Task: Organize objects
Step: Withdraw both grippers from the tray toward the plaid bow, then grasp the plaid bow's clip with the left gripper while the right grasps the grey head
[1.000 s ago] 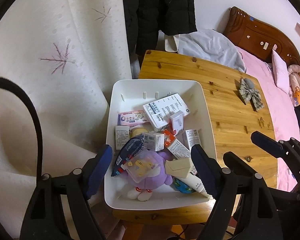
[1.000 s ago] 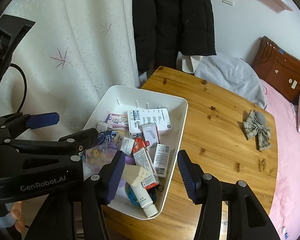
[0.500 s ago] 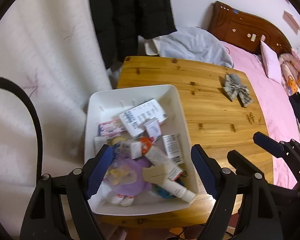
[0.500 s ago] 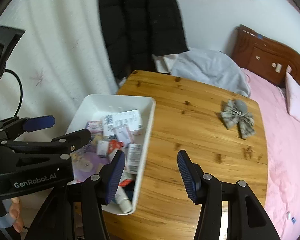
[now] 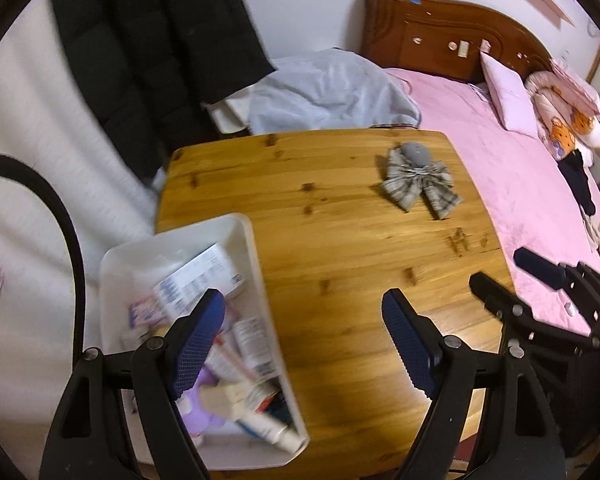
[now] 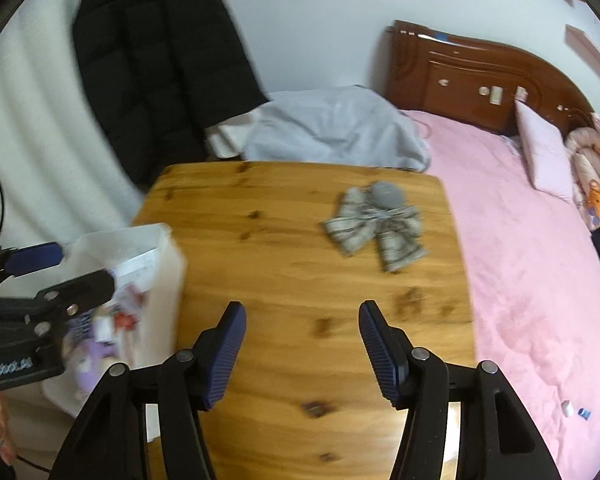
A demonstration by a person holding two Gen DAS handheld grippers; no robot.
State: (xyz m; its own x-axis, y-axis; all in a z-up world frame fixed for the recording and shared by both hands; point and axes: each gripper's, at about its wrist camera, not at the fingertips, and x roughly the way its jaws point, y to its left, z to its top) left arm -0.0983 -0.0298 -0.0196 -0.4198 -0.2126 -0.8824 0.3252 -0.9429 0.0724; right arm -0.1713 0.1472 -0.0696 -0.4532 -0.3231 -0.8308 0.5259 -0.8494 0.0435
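A: Nearest the lens, how do the two tools stand?

B: The left gripper [image 5: 302, 340] has its jaws spread wide with nothing between them; its left finger hangs over the white bin [image 5: 244, 240], its right finger over bare wood. The right gripper [image 6: 300, 354] is opening its jaws, and only the wooden table [image 6: 268, 280] shows in the gap.

A: And the bin itself?

B: It sits at the table's near left corner, beside the white curtain [image 5: 16, 240]. Inside lies a heap: a white printed box [image 5: 200, 280], small cartons, a purple plush toy [image 5: 204, 396] and a white tube [image 5: 276, 434] at the near end. The picture is blurred there, so labels cannot be read.

A: Further out on the table?

B: A grey plaid bow [image 6: 374, 224] lies alone toward the far right part of the tabletop, well apart from the bin and from both grippers.

A: Beyond the table?

B: A pale blue-grey cloth [image 6: 332, 128] is bunched just past the far edge, a black coat [image 6: 160, 60] hangs at the left, and a pink bed [image 6: 520, 260] with a dark wooden headboard [image 6: 460, 68] runs along the right.
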